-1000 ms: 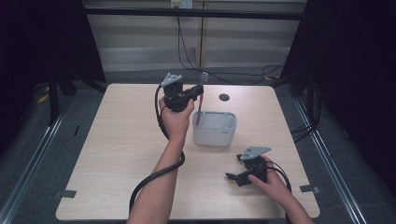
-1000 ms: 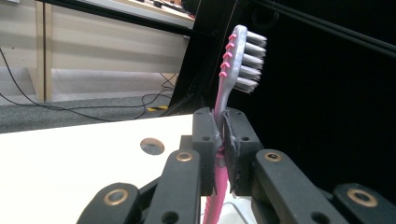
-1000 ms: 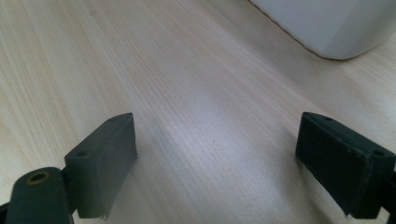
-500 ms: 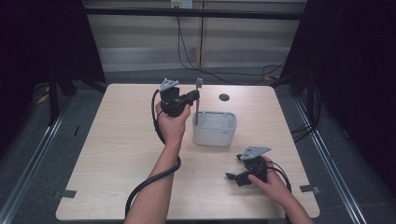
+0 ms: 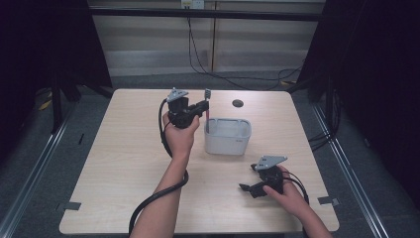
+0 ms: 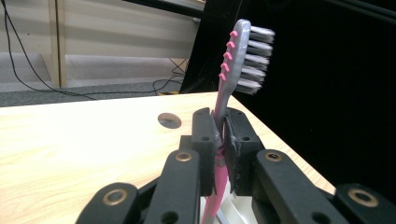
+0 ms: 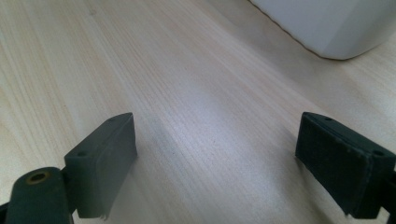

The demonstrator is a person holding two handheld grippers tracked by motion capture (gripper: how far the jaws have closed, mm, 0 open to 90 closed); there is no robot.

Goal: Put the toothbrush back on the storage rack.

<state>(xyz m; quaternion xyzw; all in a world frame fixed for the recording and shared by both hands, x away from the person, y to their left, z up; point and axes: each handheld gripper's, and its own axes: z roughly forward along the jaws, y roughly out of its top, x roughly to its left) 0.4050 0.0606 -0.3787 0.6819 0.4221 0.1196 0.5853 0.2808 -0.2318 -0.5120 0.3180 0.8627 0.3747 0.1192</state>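
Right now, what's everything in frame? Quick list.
toothbrush: 1, grey and pink, upright, clamped in the left gripper above the bin's near-left corner
bin: 1, white, mid-table, right of the left hand
hole: 1, dark round, far side of the table
table: 1, light wood
cables: several, black, on the floor behind the table
left gripper: 1, black, raised, jaws shut on toothbrush
right gripper: 1, black, low at near right, jaws open

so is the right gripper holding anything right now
No, the right gripper has its jaws spread wide over the bare table with nothing between them.
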